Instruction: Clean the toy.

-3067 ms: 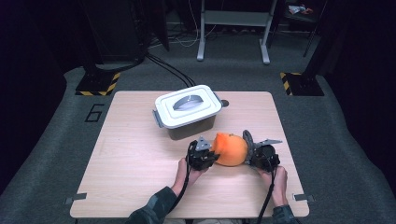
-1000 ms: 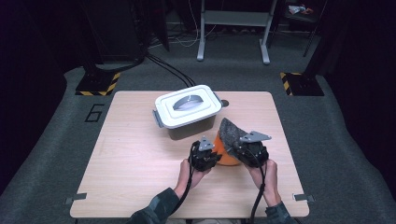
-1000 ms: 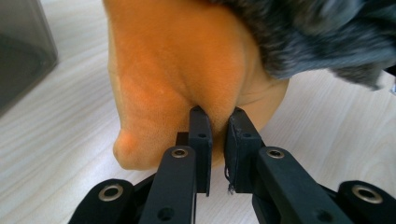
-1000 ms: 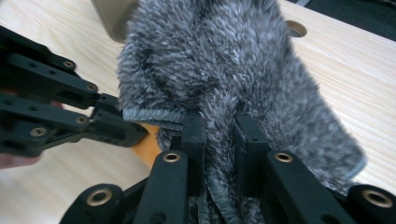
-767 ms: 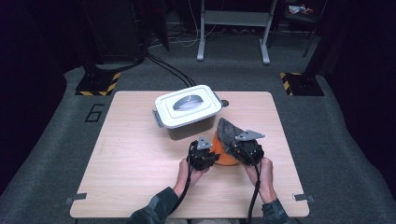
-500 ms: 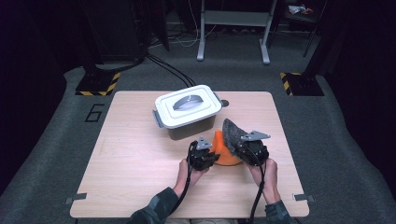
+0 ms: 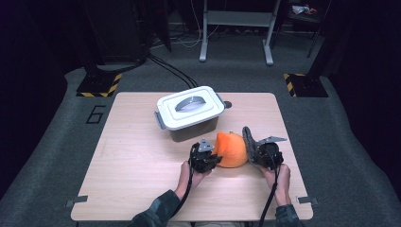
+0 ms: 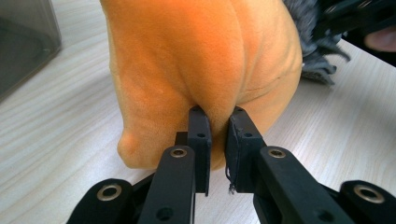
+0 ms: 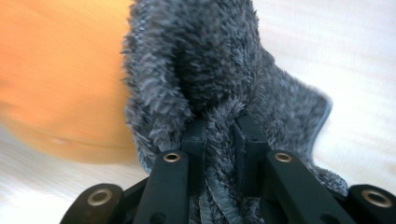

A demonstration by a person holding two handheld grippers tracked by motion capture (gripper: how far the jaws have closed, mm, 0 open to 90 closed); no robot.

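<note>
Left gripper (image 8: 217, 126) jaws pinch orange plush (image 8: 196, 60); right gripper (image 9: 219, 133) jaws clamp grey cloth (image 9: 219, 60).

The right gripper (image 7: 255, 150) now sits lower and farther right than a second ago, drawing the fuzzy dark grey cloth (image 7: 249, 142) off the top of the round orange plush cushion (image 7: 230, 150), baring more of it.

One wooden table (image 7: 142, 156). On it, far of centre, one lidded plastic box (image 7: 189, 111) with a white lid. Near and right of centre, one orange plush toy (image 7: 231, 149) with one grey fuzzy part (image 7: 249, 142) on its right. Two hand-held grippers: the left gripper (image 7: 211, 157) and the right gripper (image 7: 257, 152), one at each side of the toy. Two yellow-and-black striped bases on the floor beyond.
</note>
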